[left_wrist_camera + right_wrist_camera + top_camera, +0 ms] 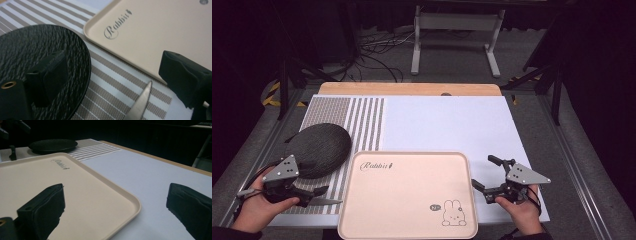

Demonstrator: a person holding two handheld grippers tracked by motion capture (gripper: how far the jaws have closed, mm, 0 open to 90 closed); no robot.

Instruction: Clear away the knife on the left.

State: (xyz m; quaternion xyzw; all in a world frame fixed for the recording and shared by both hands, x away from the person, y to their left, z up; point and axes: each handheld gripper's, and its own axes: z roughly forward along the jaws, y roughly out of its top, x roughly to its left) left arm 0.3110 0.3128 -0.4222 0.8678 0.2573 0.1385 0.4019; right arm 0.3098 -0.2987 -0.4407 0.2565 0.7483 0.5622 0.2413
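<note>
The beige tray marked "Rabbit", with a rabbit drawing, lies on the counter between the left tool and right tool, both with jaws apart.

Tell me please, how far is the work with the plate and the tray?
It looks barely begun. The tray lies bare. The dark plate sits on the striped mat beside it, untouched. Both the left gripper and right gripper are open, holding nothing. A knife lies near the left one. Everything is left.

High view overhead facing forward, 2 low close views (sharing tray)
</note>
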